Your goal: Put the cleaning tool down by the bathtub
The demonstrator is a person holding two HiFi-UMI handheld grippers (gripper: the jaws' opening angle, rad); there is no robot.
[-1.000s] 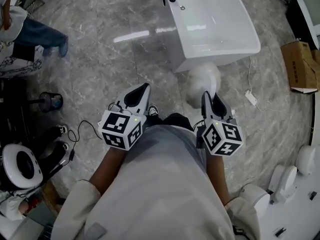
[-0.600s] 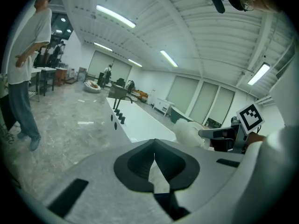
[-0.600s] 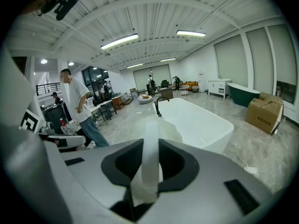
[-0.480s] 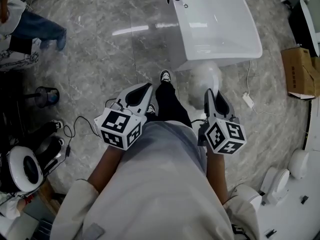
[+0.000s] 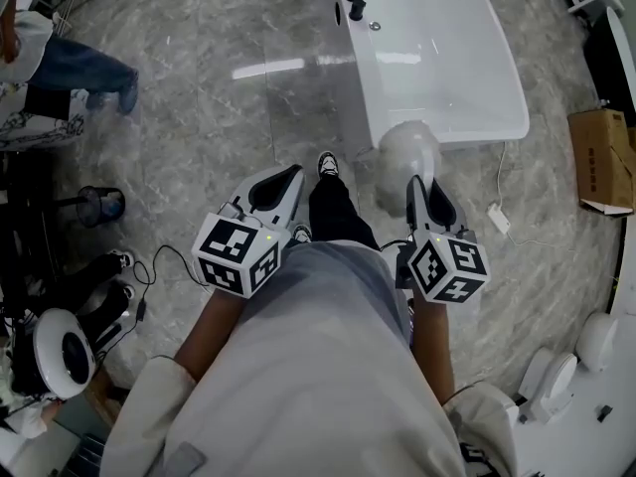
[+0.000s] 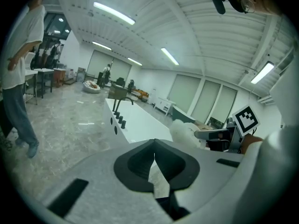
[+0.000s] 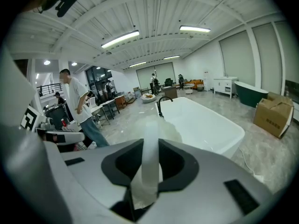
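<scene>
The cleaning tool (image 5: 405, 152) is clamped by its white handle (image 7: 150, 143) between the jaws of the right gripper (image 5: 417, 189). Its fluffy white head is held above the floor (image 5: 199, 117), at the near end of the bathtub (image 5: 437, 58). The left gripper (image 5: 283, 177) is held alongside, its jaws shut together on nothing.
</scene>
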